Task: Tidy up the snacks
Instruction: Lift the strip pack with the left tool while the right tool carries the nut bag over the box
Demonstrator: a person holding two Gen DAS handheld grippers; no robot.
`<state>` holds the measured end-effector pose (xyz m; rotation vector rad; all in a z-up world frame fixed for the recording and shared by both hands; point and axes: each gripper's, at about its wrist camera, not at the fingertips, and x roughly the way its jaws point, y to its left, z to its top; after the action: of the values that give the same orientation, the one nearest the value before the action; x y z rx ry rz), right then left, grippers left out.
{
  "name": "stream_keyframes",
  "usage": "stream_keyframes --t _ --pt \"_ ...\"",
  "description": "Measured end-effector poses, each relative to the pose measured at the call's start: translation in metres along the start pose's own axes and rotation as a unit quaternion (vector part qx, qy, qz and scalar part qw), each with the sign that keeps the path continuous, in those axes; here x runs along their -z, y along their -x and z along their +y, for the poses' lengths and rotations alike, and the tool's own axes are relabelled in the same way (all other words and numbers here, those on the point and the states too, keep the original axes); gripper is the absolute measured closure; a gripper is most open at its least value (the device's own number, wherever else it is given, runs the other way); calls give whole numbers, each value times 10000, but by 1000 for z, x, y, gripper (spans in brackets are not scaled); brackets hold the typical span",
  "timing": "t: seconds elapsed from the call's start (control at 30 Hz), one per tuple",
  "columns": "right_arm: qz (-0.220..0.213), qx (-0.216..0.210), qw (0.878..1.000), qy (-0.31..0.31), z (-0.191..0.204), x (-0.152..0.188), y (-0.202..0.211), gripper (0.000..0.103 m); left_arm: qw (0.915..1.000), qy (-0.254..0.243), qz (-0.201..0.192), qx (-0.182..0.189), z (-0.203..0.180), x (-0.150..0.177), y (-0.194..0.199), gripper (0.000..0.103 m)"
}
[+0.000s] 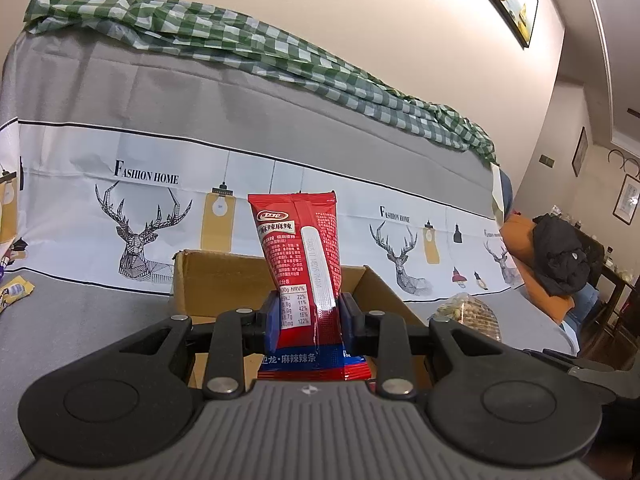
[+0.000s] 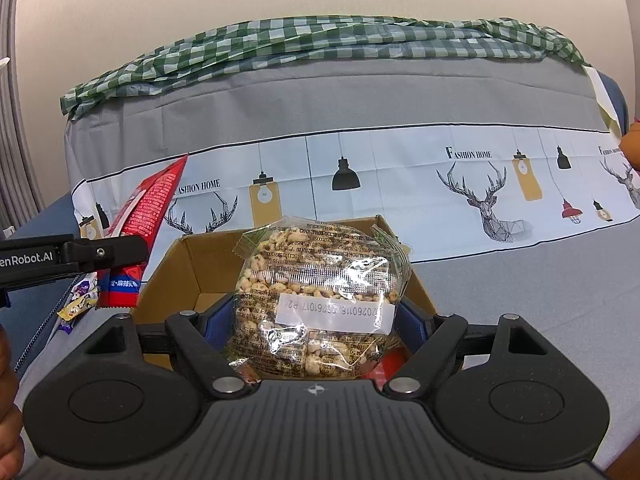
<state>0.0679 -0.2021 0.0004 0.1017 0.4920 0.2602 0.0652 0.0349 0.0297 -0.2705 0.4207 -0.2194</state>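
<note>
My left gripper (image 1: 309,320) is shut on a red snack packet (image 1: 298,248), which stands upright above the near edge of an open cardboard box (image 1: 208,280). In the right wrist view the same red snack packet (image 2: 150,208) and the left gripper (image 2: 104,254) show at the left. My right gripper (image 2: 316,320) is shut on a clear bag of puffed snacks (image 2: 316,276), held over the cardboard box (image 2: 188,272). The clear bag (image 1: 468,312) peeks in at the right of the left wrist view.
The box sits on a sofa under a grey cover printed with deer and lamps (image 2: 480,200), and a green checked cloth (image 2: 320,40) lies along its back. Small wrapped snacks (image 2: 78,306) lie left of the box, with a yellow one (image 1: 14,290) in the left wrist view. A black garment (image 1: 560,256) lies far right.
</note>
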Motion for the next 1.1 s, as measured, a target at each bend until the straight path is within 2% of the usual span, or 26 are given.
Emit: stream_keyframes --t 1.1 --pt "-12 37 10000 89 -2 1 1 21 9996 -153 72 231 -5 2 -11 70"
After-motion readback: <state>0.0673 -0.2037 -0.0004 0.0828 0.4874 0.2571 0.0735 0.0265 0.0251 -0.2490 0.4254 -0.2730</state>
